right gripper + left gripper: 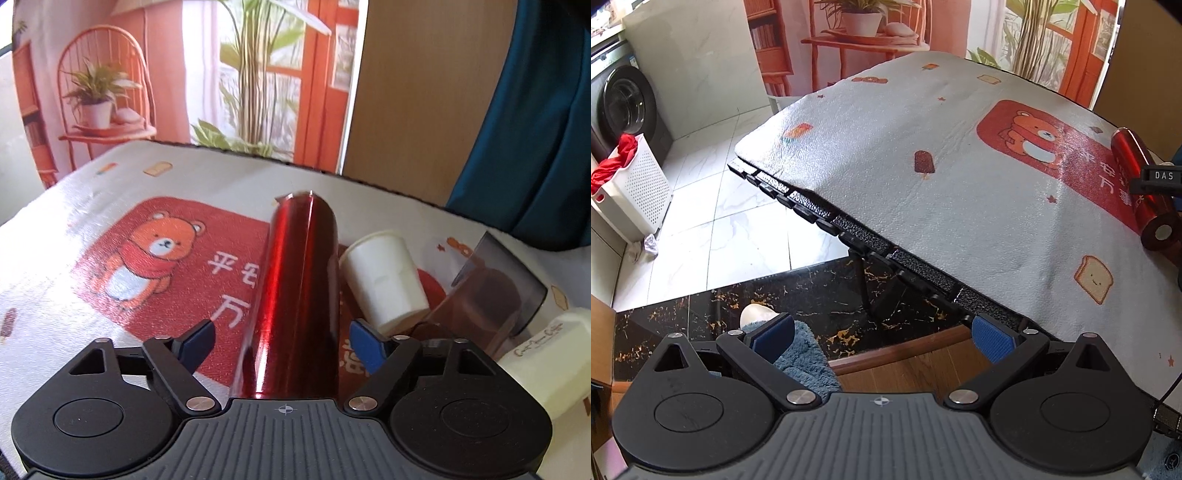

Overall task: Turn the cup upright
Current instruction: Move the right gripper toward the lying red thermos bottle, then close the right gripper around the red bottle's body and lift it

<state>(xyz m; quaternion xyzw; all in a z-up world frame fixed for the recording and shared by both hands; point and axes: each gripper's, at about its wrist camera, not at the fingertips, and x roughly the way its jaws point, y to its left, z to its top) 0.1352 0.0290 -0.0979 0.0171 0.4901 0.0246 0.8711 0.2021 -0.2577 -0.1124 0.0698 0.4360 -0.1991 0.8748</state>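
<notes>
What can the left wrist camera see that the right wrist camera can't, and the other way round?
Only the left wrist view shows the dark front-loading washing machine, the white perforated laundry basket and the open left gripper off the table edge.

Only the right wrist view shows the white paper cup lying on its side, the smoky transparent cup and the open right gripper straddling the bottle.

Both show the shiny red metal bottle lying on the bear-print tablecloth.

Left wrist view looks from off the table (923, 206) edge; right wrist view sits close above the red cup (299, 295), shared by both.
</notes>
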